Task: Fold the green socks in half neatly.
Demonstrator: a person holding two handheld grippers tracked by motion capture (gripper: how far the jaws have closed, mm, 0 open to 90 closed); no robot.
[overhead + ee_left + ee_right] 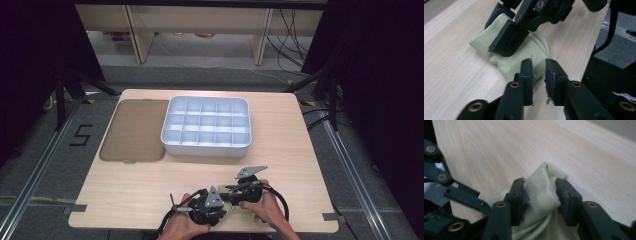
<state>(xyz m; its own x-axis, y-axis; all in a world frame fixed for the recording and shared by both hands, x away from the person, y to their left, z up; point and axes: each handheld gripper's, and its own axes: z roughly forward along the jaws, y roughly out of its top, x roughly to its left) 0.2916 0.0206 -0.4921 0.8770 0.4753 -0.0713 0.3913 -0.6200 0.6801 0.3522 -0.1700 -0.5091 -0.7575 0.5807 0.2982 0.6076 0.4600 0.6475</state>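
Left gripper [539, 65]: black jaws slightly apart, nothing pinched, soft pale-green knit cloth [534, 47] just past fingertips | right gripper [540, 187]: jaws clamp bunched cloth fold between pads | smooth wooden table [150, 185] beneath

A black taped "5" [81, 135] on the floor [45, 165] left of the table.

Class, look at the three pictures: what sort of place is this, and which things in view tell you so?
Probably a lab or recording room, not a home: a bare wooden table stands between dark curtains, cables trail over the floor, and a taped number 5 marks the floor beside it.
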